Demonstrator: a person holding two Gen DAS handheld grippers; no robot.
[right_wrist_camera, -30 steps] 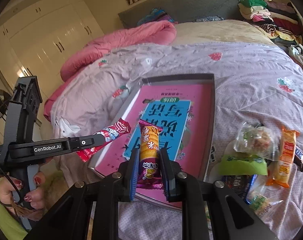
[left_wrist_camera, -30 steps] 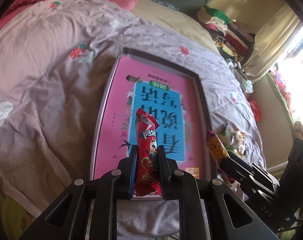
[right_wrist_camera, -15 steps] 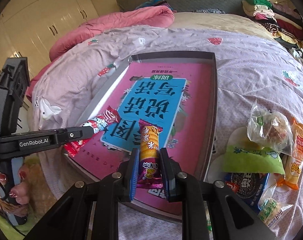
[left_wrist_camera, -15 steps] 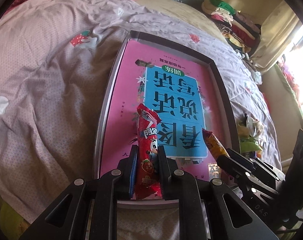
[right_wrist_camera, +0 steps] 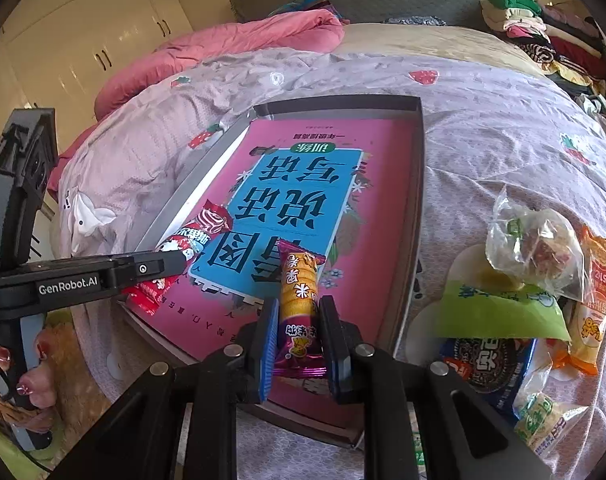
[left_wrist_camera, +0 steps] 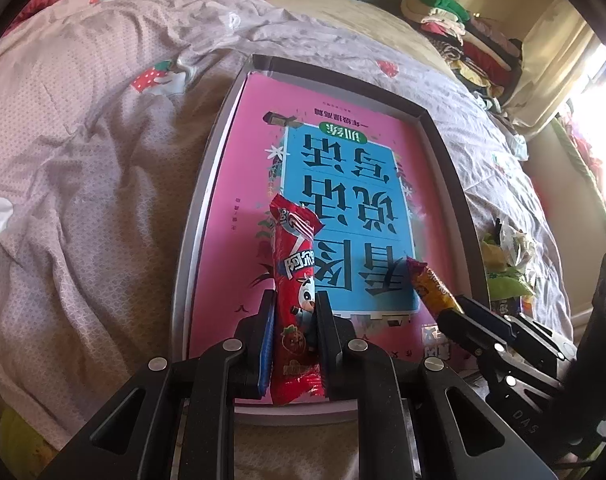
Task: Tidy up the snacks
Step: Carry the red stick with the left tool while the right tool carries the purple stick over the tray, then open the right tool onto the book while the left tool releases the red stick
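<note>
bed (right_wrist_camera: 483, 128) under a lilac quilt, grey tray (left_wrist_camera: 449, 184) on it with a pink book (left_wrist_camera: 247, 184) inside. snack pile (right_wrist_camera: 515, 312) lies right of the tray. left gripper (left_wrist_camera: 294, 312) pinches a red snack (left_wrist_camera: 293, 276), right gripper (right_wrist_camera: 299, 320) a purple-orange snack (right_wrist_camera: 299, 292), both over the book's near end.

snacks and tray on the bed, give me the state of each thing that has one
red snack: clamped in left tool, over the tray
yellow-purple snack: clamped in right tool, over the tray
tray: open, pink book flat inside
clear bag: lying on the snack pile beside the tray
</note>
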